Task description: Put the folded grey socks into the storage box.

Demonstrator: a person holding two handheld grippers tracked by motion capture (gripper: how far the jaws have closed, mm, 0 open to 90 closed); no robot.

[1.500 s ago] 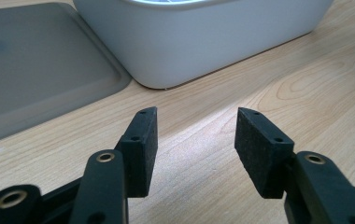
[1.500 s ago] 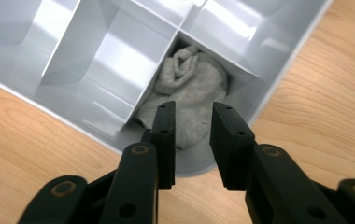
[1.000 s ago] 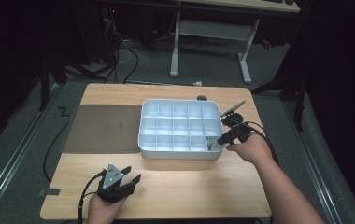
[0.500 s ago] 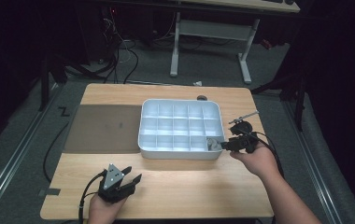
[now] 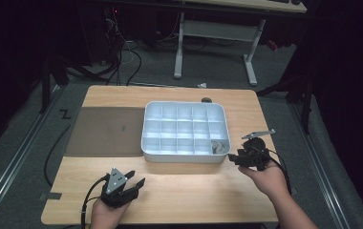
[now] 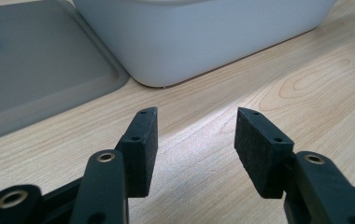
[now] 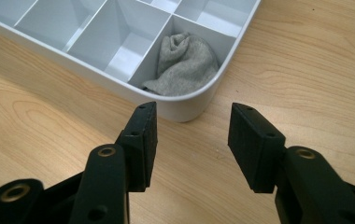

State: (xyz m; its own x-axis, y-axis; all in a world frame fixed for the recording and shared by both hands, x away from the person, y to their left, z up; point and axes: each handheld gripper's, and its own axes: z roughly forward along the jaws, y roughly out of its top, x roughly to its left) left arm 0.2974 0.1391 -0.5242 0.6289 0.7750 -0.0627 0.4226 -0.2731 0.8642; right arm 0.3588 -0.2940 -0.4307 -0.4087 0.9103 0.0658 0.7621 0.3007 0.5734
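High view: a white plastic divider tray point(image 5: 185, 129) sits mid-desk point(image 5: 179, 195) beside a flat grey mat point(image 5: 105, 131); bare wood lies open along the near edge.
Left gripper view: left tongs point(image 6: 194, 135) gape empty over pale woodgrain, near the tray's rounded corner.
Right gripper view: right tongs point(image 7: 192, 135) spread wide, empty, just outside the corner cell holding a crumpled grey sock point(image 7: 182, 63)

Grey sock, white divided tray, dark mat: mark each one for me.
grey sock point(image 7: 182, 63), right gripper view, middle of the bunched fabric in the corner compartment.
white divided tray point(image 5: 185, 157), high view, near outer wall.
dark mat point(image 5: 105, 131), high view, centre of its flat surface, left of the tray.
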